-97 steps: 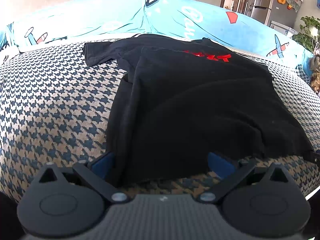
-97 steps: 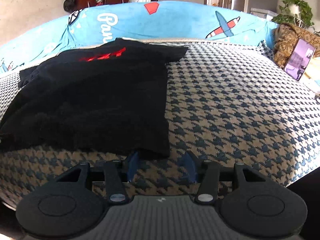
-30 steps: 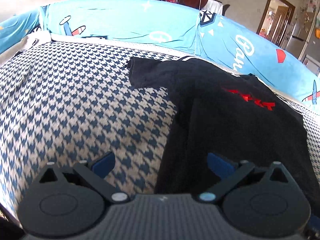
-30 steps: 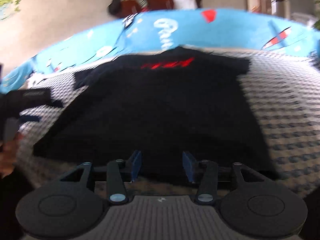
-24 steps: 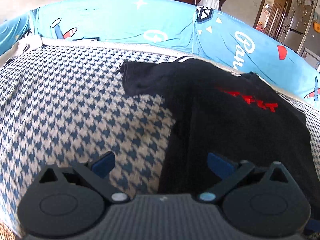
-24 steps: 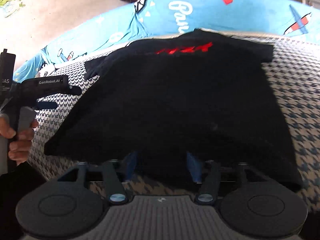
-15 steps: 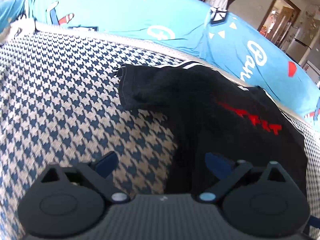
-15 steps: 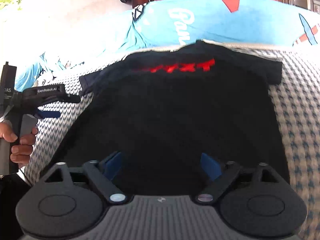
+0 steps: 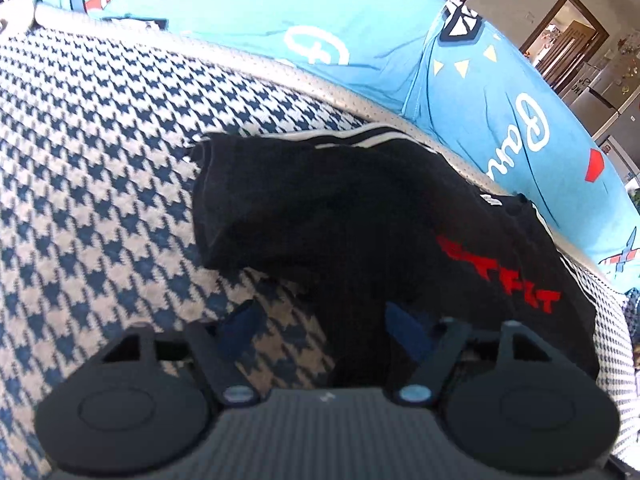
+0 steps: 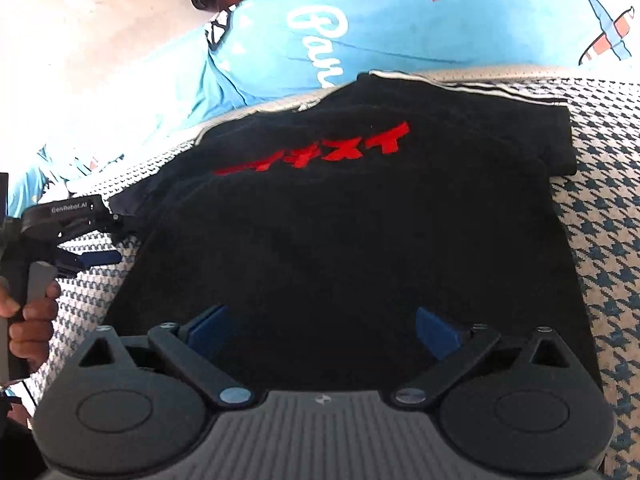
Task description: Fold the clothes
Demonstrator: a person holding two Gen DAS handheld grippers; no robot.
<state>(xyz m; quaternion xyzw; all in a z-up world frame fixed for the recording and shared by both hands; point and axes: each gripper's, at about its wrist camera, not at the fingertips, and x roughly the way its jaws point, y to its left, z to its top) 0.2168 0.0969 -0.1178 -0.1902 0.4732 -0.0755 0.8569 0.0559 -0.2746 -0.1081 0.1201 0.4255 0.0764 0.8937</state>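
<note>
At the bottom of the left wrist view, the left gripper (image 9: 326, 322) points down at the side edge of a black T-shirt (image 9: 360, 216). Its jaws have just been closing but stand apart: one blue pad is over the houndstooth cover (image 9: 100, 140), the other over the shirt's black cloth, neither pressing on it. At the bottom of the right wrist view, the right gripper (image 10: 320, 330) hangs over the shirt's lower body, its jaws spread wide after just opening further, with nothing clamped between them. The T-shirt lies spread on the houndstooth cover, front up, red characters (image 10: 316, 152) across the chest. Its near sleeve (image 9: 240, 200) sticks out sideways just ahead of the left gripper. A hand (image 10: 28, 320) grips the left gripper's handle at the right wrist view's left edge. Beyond the shirt's collar runs a light-blue cushion cover (image 9: 280, 12) printed with aeroplanes and white lettering.
</note>
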